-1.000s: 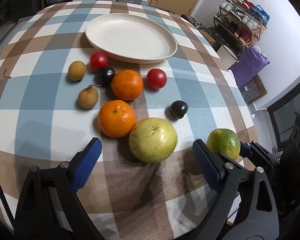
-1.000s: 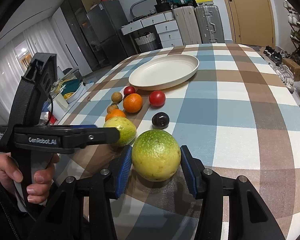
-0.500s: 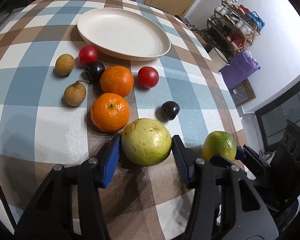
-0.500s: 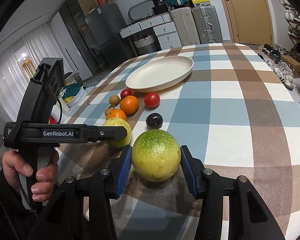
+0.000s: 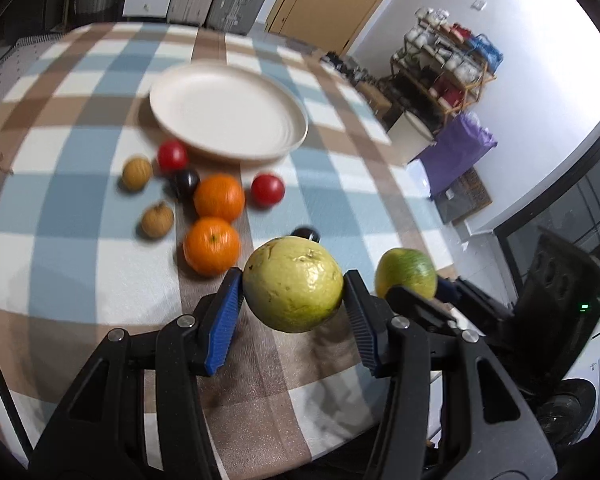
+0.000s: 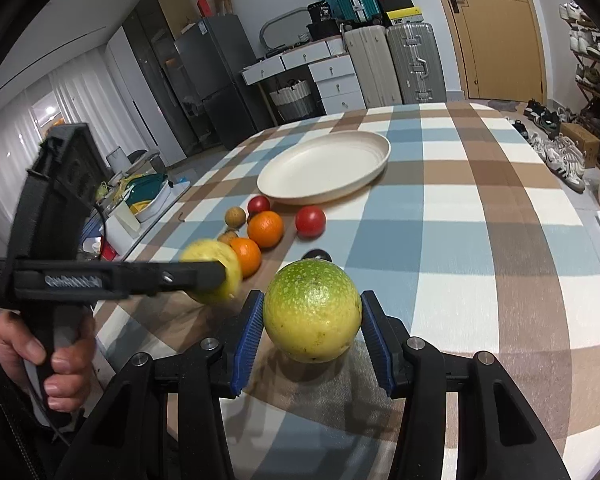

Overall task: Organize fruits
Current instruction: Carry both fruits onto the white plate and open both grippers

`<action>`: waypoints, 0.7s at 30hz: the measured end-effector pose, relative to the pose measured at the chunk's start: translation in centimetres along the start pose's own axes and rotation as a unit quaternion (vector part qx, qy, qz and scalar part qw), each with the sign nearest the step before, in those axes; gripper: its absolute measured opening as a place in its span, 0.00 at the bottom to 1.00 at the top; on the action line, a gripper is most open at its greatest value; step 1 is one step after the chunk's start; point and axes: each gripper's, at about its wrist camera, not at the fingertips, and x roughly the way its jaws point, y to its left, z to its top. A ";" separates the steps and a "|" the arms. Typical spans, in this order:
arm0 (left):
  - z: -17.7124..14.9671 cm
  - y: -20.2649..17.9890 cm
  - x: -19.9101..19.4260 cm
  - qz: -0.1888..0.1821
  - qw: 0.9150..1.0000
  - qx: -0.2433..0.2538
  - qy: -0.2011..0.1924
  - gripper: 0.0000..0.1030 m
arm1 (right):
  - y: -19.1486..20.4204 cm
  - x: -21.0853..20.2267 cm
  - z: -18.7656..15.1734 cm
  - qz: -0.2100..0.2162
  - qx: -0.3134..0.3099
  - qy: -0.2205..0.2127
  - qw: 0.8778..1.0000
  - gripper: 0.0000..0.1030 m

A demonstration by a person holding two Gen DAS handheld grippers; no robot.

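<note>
Fruits were split between the tools and the bench: the left tool (image 5: 293, 294) was clamped by its blue ribbed pads on a large round yellow-green fruit (image 5: 294, 285) held clear of the checked tablecloth (image 5: 80, 240), and the right tool (image 6: 312, 330) was clamped on a green-speckled yellow round fruit (image 6: 312, 311) low over the cloth. Both grips bore only on narrow side contacts of smooth, heavy spheres, so a tilt or jolt risked one rolling out and scattering the two oranges (image 5: 212, 245), red tomatoes (image 5: 267, 189) and small brown fruits (image 5: 157, 221) clustered near the empty cream oval plate (image 5: 228, 114). With the tools side by side, a shared path to the plate risked collision.
</note>
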 end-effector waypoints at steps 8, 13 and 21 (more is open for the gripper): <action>3.3 1.2 -1.9 0.002 1.000 0.002 -0.022 0.47 | -0.1 0.5 2.9 0.018 0.005 -0.020 1.000 0.47; 5.7 2.7 -1.3 0.006 1.000 -0.006 -0.023 0.47 | -0.2 1.6 5.8 0.033 0.008 -0.030 0.999 0.47; 9.9 4.5 0.8 0.014 1.000 -0.008 -0.014 0.47 | -0.6 4.8 10.7 0.046 0.004 -0.030 0.998 0.47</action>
